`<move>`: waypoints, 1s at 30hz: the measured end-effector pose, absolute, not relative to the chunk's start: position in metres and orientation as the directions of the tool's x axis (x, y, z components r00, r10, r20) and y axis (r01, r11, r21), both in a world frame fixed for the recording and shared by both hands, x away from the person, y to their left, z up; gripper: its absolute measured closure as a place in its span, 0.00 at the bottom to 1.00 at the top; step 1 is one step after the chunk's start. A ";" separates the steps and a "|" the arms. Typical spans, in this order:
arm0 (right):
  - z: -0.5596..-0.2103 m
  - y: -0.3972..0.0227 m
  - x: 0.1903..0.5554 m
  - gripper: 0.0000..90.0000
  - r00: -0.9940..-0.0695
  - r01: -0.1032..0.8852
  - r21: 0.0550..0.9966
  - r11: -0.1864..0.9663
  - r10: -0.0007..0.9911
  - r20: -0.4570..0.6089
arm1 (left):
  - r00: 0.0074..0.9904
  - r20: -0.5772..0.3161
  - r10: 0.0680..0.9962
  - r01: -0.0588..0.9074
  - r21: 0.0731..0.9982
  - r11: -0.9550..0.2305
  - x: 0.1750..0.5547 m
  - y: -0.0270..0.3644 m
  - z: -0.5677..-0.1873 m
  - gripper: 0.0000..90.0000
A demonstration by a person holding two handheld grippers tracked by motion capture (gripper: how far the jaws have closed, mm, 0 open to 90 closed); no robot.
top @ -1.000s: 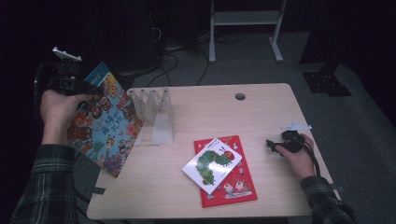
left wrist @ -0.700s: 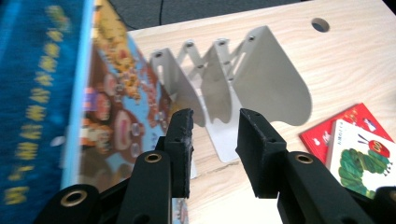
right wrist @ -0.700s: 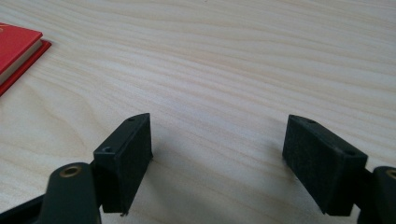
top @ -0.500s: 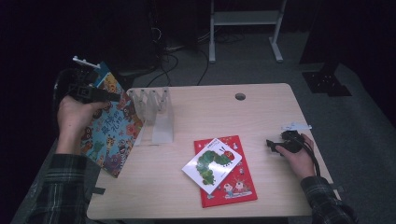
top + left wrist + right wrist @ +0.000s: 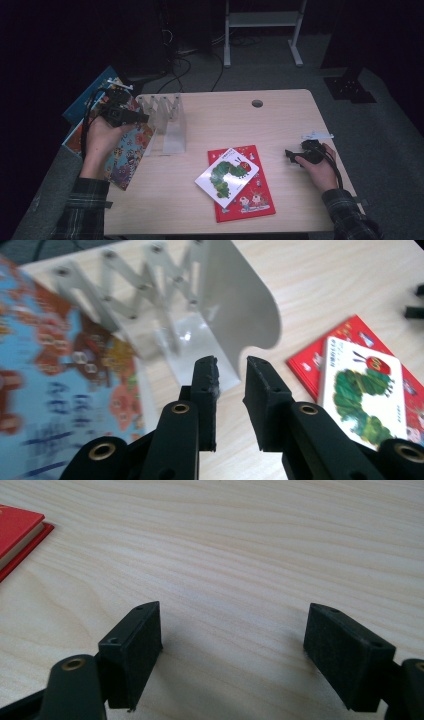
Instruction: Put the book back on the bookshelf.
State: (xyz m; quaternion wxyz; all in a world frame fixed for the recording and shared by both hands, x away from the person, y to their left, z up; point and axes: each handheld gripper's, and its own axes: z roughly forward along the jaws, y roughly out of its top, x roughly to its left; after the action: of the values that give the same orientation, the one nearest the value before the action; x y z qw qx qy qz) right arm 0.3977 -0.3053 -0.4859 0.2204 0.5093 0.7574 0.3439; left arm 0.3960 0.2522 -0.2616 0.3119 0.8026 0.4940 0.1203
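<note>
You are bringing the left hand-held gripper [image 5: 131, 117] in at the left of the high view, over the big colourful picture book [image 5: 125, 150] that is leaning at the left edge of the bench [image 5: 280, 120], just beside the white expanding book rack [image 5: 167, 122]. Its jaws have just been closing; they are standing close together now with a narrow gap, and nothing is between them in the left gripper view, so it is grasping nothing.

The right hand-held gripper [image 5: 290, 155] is resting at the right of the bench with its jaws spread wide and empty over bare wood.

The picture book [image 5: 55, 370] is filling the left side of the left gripper view, a little blurred. I am judging it to be a wide, thin hardcover: stiff, rather heavy for one grip, and with a glossy cover that may be slipping between the pads. You are better taking it at the upper edge near the spine, with the pads flat on both covers, so it is not swinging or opening.

The rack [image 5: 235, 315] looks light and could be sliding if the book pushes on it. The caterpillar book [image 5: 226, 175] is lying on the red book [image 5: 250, 197] in the lower middle, well apart.
</note>
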 end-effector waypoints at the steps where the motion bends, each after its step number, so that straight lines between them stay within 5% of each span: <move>1: -0.486 -0.305 0.398 0.24 -0.384 0.620 0.745 0.245 0.923 0.016 | 0.499 -0.111 0.859 0.716 0.611 -0.337 0.395 0.245 -0.269 0.79; 30: -0.486 -0.305 0.397 0.25 -0.394 0.617 0.745 0.253 0.919 0.014 | 0.669 -0.150 0.728 0.649 0.596 -0.473 0.369 0.177 -0.378 0.43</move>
State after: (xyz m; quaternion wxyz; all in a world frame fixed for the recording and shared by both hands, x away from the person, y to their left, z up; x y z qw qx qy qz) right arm 0.3968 -0.3050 -0.4860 0.2193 0.5049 0.7606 0.3441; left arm 0.3691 0.1766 -0.3780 0.3189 0.8561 0.4020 0.0620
